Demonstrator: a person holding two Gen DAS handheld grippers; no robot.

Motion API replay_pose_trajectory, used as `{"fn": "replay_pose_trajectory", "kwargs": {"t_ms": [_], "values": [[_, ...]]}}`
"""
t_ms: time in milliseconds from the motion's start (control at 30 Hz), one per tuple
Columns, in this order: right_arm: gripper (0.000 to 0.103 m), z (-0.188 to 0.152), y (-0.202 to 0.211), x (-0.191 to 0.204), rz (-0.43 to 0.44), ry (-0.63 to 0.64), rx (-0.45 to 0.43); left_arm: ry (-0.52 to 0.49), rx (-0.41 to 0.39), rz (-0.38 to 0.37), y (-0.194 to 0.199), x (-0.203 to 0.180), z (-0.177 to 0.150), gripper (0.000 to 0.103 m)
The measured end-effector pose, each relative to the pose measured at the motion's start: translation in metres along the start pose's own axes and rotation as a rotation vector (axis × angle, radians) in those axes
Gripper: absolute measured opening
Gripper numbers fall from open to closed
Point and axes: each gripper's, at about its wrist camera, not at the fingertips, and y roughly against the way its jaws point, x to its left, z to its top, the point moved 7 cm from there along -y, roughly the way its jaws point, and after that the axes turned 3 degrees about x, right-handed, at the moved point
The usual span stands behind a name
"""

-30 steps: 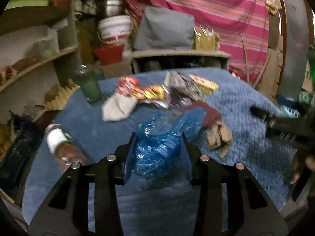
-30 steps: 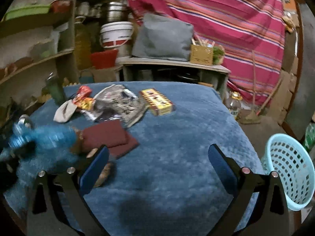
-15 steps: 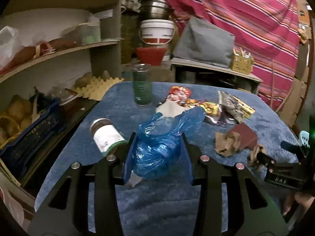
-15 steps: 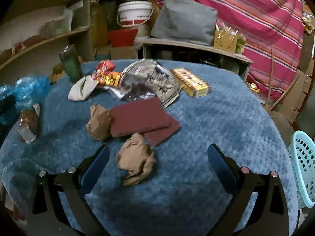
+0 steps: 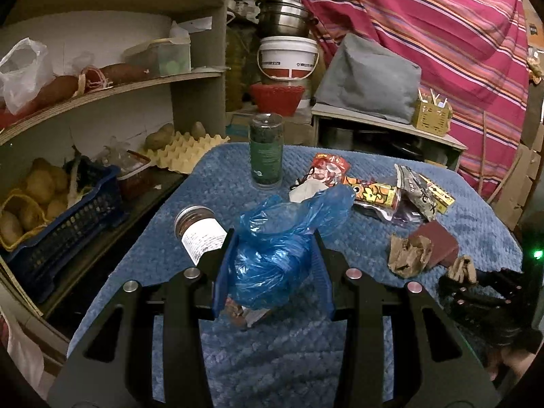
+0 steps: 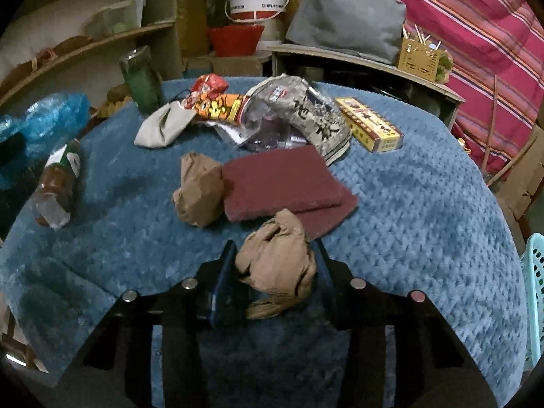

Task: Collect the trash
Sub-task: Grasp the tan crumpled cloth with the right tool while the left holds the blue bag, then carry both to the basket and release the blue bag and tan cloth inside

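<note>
My left gripper (image 5: 273, 268) is shut on a crumpled blue plastic bag (image 5: 275, 248) and holds it above the blue table cover (image 5: 272, 357). My right gripper (image 6: 275, 272) is shut on a crumpled brown paper wad (image 6: 277, 258) near the table's front. A second brown paper wad (image 6: 199, 192) lies left of two maroon pads (image 6: 282, 180). Snack wrappers (image 6: 217, 105), a grey printed bag (image 6: 312, 115) and a yellow box (image 6: 369, 124) lie further back. In the left wrist view the right gripper (image 5: 476, 292) is at the right edge with the wad (image 5: 462, 268) in it.
A brown bottle (image 6: 56, 187) lies on its side at the left. A green glass jar (image 5: 266, 151) stands at the back. A light blue basket (image 6: 535, 292) is off the table's right side. Shelves with potatoes and an egg tray (image 5: 183, 149) stand left.
My right gripper moved forward and shut on the brown paper wad; it was open before. My left gripper, still holding the blue bag, shifted left and back from the table's middle.
</note>
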Motion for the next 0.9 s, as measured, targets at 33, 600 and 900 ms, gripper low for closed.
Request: {"fn": "replay_pose_trajectory", "kwargs": {"t_ms": [33,600,900], "values": [[0.045,0.001,0.003,-0.002,-0.002,0.0,-0.008,-0.002,-0.002,0.002,0.001,-0.001,0.001,0.04],[0.045,0.011,0.076,-0.091,-0.085,-0.012,-0.193,-0.029,-0.054,-0.064,0.019,-0.078,0.022,0.04],[0.045,-0.006,0.106,-0.185,-0.18,-0.132,-0.22,-0.049,-0.044,-0.19,0.02,-0.169,0.027,0.04]]}}
